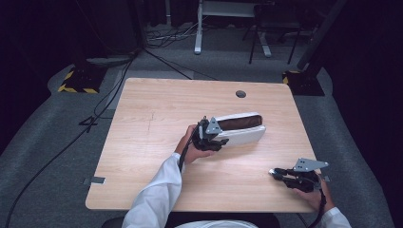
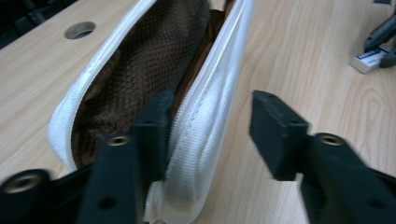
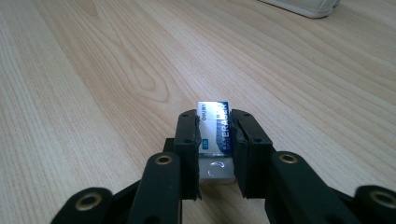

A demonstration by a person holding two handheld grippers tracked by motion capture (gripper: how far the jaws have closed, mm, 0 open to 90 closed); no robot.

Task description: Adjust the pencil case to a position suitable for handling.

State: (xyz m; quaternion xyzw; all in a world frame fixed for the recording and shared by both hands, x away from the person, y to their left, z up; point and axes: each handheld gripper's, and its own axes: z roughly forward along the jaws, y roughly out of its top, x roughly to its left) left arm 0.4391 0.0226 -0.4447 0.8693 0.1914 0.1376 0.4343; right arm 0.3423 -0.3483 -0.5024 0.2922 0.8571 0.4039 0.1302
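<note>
The pale wood-grain table (image 1: 157, 104) carries everything, with a round grommet hole (image 1: 241, 94) toward its twelve o'clock edge. Just right of centre, at about two o'clock from the middle of the tabletop, lies the white fabric pencil case with a brown mesh lining (image 1: 242, 129), zip open and mouth gaping along its top. It looks light and floppy: woven cloth walls that will buckle when pushed, with the stitched zip band the only firm line. My judgement is that the lip by the zip is the place to hold it, since a pinch there keeps the mouth spread while a grip on the belly would merely crumple it.

The left gripper (image 1: 219, 138) sits at the case's nine o'clock end. In the left gripper view its jaws straddle the near wall (image 2: 205, 126), one inside against the mesh, the other outside with table showing between it and the cloth, so they are released and not yet pinching.

At about four o'clock on the table, well apart from the case, the right gripper (image 1: 278, 174) is clenched on a small white block eraser in a blue-and-white paper sleeve (image 3: 214, 128), both pads pressed flat on its long sides. The eraser is light, rubbery and slightly yielding, so it should not slip. The sleeve could slide on the rubber, though, so holding across sleeve and bare end together, as it appears here, seems wise.
</note>
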